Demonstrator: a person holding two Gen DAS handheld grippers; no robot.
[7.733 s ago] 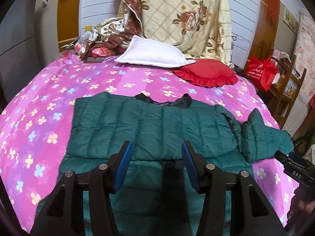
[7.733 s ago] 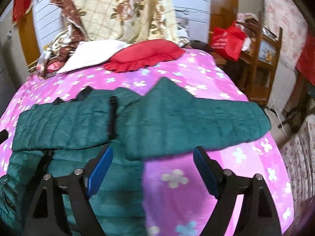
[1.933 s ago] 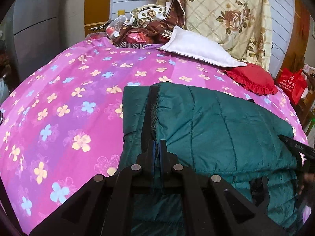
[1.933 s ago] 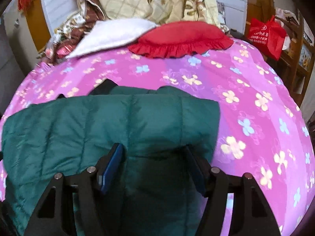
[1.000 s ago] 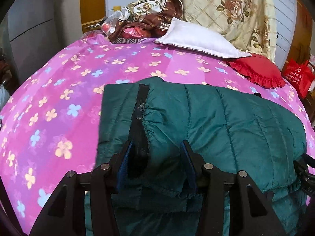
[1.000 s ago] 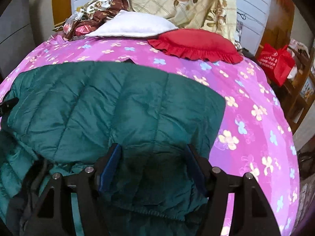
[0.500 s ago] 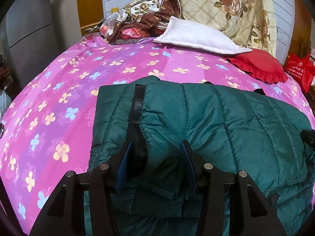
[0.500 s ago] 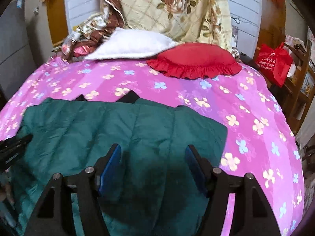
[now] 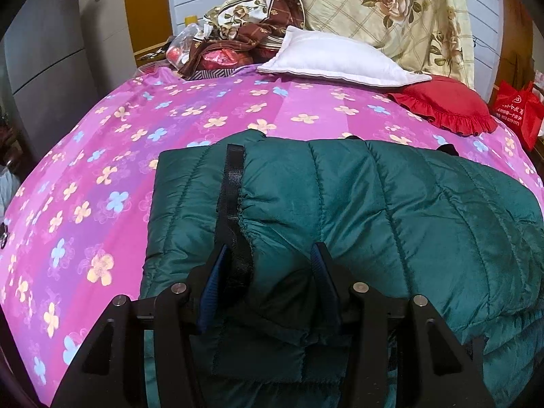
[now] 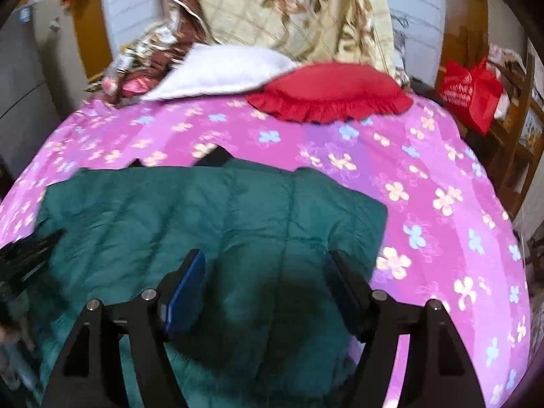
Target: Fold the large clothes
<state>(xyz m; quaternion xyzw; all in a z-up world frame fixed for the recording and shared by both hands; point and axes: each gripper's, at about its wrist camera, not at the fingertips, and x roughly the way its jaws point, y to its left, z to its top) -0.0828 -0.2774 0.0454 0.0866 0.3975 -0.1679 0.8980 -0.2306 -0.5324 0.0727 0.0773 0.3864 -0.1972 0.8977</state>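
The folded green jacket [image 9: 374, 210] lies on the pink bed [image 9: 102, 156]. The left tongs [image 9: 268, 265] and right tongs [image 10: 265, 272] gape over its near edge, gripping nothing.

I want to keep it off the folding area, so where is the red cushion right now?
The red cushion lies at the far end of the bed, right of the white pillow and touching it, well beyond the green jacket; the left wrist view shows it far right.
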